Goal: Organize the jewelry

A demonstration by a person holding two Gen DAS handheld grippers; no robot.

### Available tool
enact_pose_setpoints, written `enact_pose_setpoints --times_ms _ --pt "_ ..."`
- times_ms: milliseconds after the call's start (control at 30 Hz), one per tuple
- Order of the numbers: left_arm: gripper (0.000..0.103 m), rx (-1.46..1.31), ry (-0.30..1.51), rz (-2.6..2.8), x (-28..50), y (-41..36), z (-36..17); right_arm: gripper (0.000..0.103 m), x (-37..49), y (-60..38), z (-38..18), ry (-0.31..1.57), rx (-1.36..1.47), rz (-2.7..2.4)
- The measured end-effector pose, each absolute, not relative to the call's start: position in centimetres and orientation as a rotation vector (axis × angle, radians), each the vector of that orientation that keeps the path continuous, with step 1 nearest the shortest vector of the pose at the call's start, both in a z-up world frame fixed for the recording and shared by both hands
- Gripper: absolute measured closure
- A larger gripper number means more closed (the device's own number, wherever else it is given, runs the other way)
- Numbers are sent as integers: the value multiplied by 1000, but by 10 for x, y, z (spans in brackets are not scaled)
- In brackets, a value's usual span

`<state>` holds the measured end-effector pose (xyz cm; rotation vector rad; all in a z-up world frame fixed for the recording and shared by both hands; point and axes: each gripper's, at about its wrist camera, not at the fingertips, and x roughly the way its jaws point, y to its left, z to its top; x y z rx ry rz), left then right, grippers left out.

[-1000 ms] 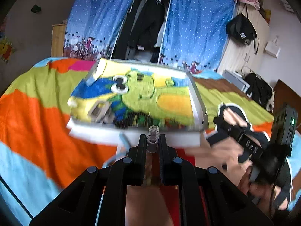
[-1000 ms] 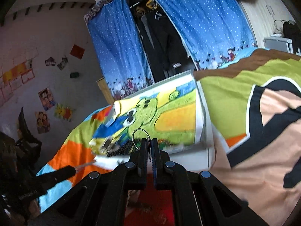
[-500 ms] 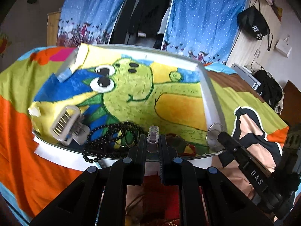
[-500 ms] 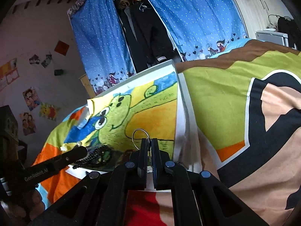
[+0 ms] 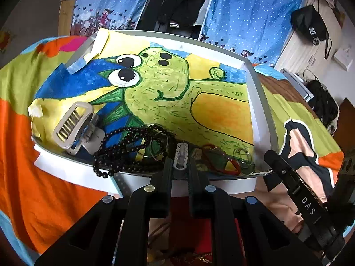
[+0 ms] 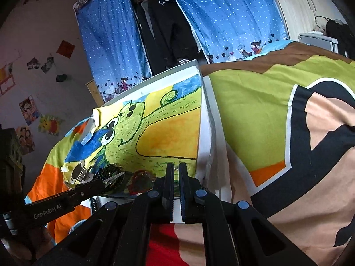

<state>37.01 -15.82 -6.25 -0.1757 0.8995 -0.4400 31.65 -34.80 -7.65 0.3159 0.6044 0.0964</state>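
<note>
Ahead of me hang blue dotted curtains [image 5: 250, 11], parted over dark clothes [image 5: 175, 2] on a rail. The bed wears a bright bedspread [image 6: 255, 110] in orange, green, brown and peach blocks. On the wall to my left I see posters [image 6: 28, 110] and small stuck-on pictures [image 6: 47, 64]. To my right a black bag [image 5: 310, 26] hangs on a pale wardrobe [image 5: 295, 51], with a dark heap [image 5: 326, 106] lower down beside the bed.
</note>
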Motion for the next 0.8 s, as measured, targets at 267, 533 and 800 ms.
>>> enact_pose_setpoints --times_ms 267,533,800 --pt "44 -238 798 -404 346 -133 -23 64 298 -354 -51 514 308 67" --pt "5 -232 633 -325 296 -111 30 21 251 -344 -7 326 244 89" --pt "2 -199 483 -276 230 -83 64 0 186 -320 26 147 154 98"
